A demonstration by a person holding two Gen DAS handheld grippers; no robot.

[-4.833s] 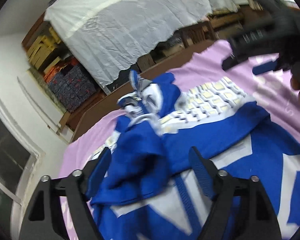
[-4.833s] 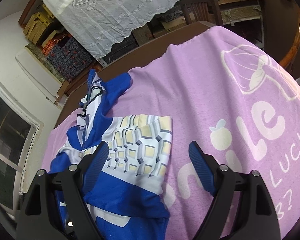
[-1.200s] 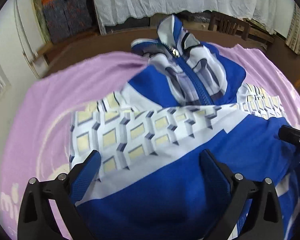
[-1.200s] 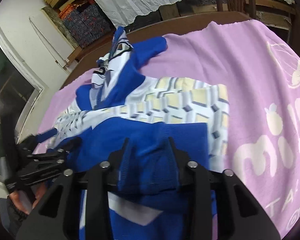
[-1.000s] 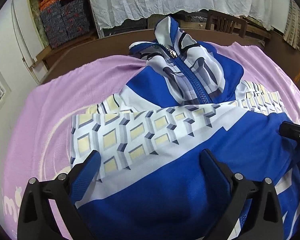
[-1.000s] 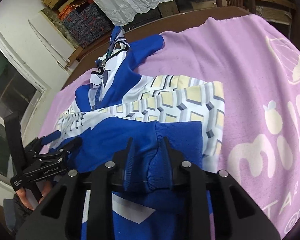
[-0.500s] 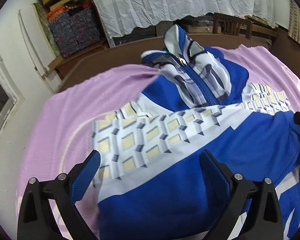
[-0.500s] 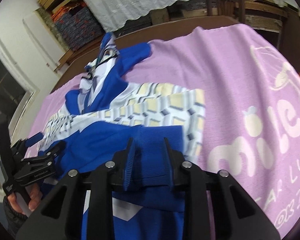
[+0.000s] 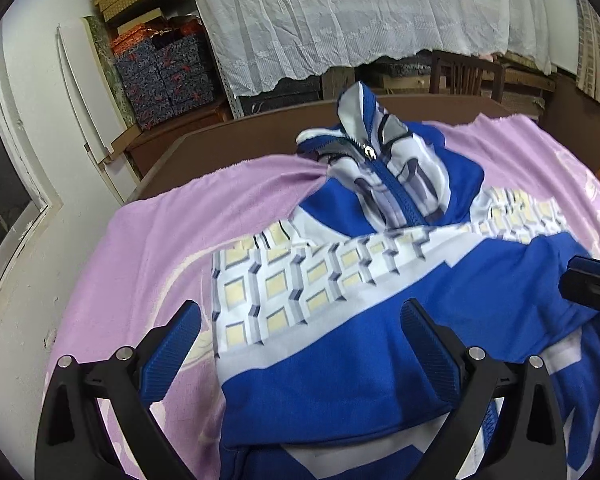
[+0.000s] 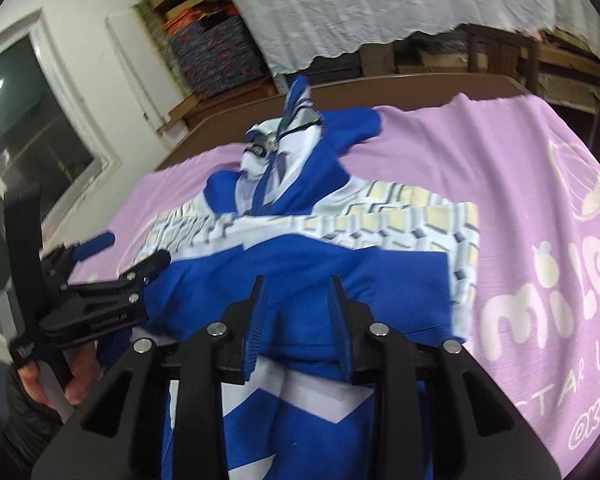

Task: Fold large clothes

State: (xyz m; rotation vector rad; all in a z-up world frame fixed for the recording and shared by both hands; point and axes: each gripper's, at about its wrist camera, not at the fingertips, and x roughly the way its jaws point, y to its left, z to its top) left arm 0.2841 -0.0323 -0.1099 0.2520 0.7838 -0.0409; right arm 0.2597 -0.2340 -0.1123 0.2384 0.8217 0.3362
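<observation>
Jacket (image 10: 308,280) hem fold sits between right gripper (image 10: 298,320) pads; jaws narrow, just been opening, cloth looks barely pinched, likely letting go; left gripper (image 9: 300,344) jaws spread wide, straddling blue fold, pads clear of cloth; jacket lies mid purple blanket (image 9: 160,240) on table (image 9: 228,136), collar toward far edge; sleeves folded in, bottom brought up over patterned band; judged past halfway: final fold and smoothing left
</observation>
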